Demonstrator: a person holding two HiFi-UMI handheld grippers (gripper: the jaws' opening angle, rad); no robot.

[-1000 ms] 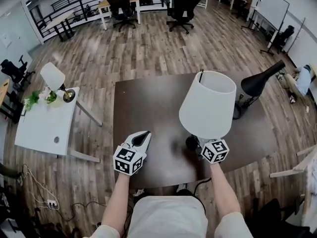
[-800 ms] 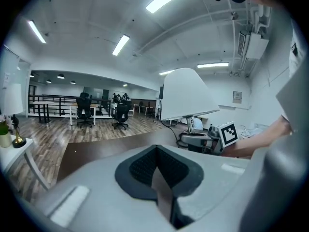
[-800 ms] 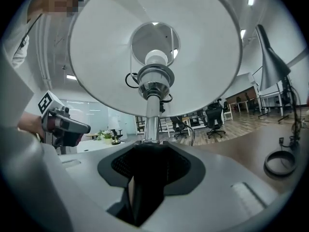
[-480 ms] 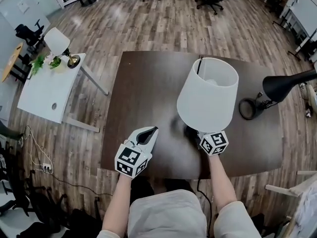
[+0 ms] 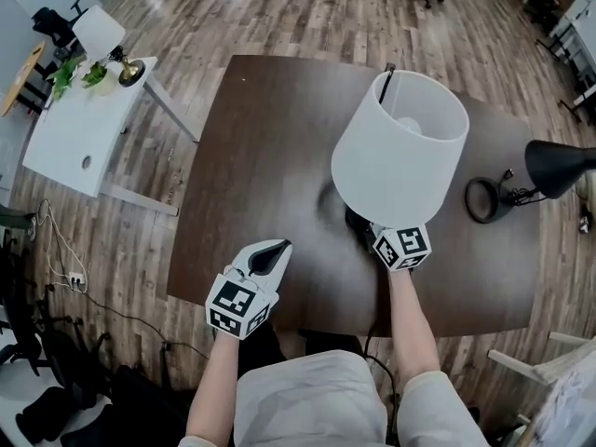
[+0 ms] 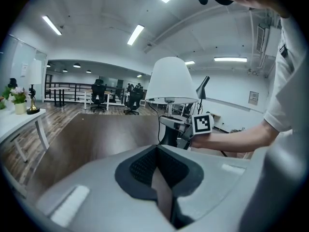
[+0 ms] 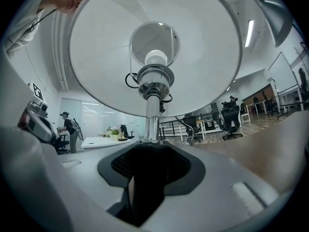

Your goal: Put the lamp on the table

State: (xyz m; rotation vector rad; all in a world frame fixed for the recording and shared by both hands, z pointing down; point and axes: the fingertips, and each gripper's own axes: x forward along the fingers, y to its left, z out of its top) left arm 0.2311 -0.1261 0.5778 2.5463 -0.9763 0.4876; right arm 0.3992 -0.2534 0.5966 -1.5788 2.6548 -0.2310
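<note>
A lamp with a white shade [image 5: 400, 147] stands upright over the dark brown table [image 5: 261, 156]. Its dark base [image 5: 357, 220] is just above or on the tabletop; I cannot tell if it touches. My right gripper [image 5: 371, 234] is shut on the lamp low on its stem, under the shade. From the right gripper [image 7: 145, 178] the chrome stem [image 7: 152, 115] rises between the jaws to the bulb and shade [image 7: 154, 47]. My left gripper [image 5: 270, 252] is shut and empty near the table's front edge. In its view, beyond the left gripper [image 6: 157, 175], the lamp [image 6: 171, 79] stands to the right.
A black desk lamp [image 5: 559, 166] with a ring-shaped base [image 5: 482, 198] stands at the table's right side. A white side table [image 5: 65, 133] at the upper left carries a small lamp [image 5: 98, 31] and a plant [image 5: 70, 73]. Cables [image 5: 56, 250] lie on the wooden floor.
The lamp, held in my right gripper, has moved farther in over the table from its front edge. My left gripper stays shut near the front edge.
</note>
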